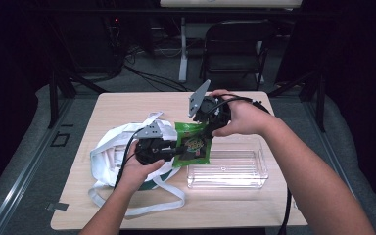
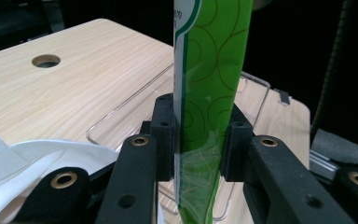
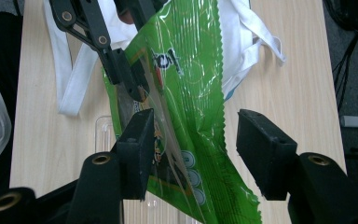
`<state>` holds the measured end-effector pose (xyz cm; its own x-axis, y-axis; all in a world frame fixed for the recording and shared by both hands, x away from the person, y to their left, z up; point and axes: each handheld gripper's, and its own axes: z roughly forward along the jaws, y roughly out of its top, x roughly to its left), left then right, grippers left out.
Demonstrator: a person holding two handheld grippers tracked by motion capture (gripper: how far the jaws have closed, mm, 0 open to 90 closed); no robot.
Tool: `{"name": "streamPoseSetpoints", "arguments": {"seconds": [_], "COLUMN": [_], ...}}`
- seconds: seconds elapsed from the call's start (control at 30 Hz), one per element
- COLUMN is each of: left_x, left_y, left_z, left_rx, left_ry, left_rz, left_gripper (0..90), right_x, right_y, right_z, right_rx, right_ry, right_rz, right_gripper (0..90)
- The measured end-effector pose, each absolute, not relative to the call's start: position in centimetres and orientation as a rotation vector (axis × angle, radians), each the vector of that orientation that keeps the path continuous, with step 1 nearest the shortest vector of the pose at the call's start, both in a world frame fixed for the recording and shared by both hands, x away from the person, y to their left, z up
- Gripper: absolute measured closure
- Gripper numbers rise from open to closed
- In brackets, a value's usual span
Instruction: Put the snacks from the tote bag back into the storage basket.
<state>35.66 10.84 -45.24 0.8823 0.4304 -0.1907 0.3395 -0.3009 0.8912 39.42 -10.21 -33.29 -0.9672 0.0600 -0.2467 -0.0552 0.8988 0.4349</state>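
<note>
Your left claw [image 1: 176,151] is pinching the green snack packet [image 1: 194,145], held above the surface [image 1: 127,105] beside the clear tray [image 1: 227,171]. Your right claw [image 3: 193,154] stands spread around the packet's other end, one pad seemingly brushing it; white bag [image 1: 112,147] just behind
</note>
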Motion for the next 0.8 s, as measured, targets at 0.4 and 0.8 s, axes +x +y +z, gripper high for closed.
{"name": "streamPoseSetpoints", "arguments": {"seconds": [0.4, 0.8], "left_x": [35.4, 35.3], "left_y": [10.5, 10.5], "left_z": [-45.1, -45.1], "left_rx": [1.928, 1.926], "left_ry": [0.540, 0.515], "left_rz": [0.114, 0.123], "left_gripper": [72.2, 72.2], "right_x": [39.5, 39.4], "right_y": [-9.4, -8.7], "right_z": [-34.4, -35.1], "right_rx": [-0.020, -0.042], "right_ry": [2.856, 2.908], "right_rz": [0.583, 0.540], "right_gripper": [48.7, 53.7]}}
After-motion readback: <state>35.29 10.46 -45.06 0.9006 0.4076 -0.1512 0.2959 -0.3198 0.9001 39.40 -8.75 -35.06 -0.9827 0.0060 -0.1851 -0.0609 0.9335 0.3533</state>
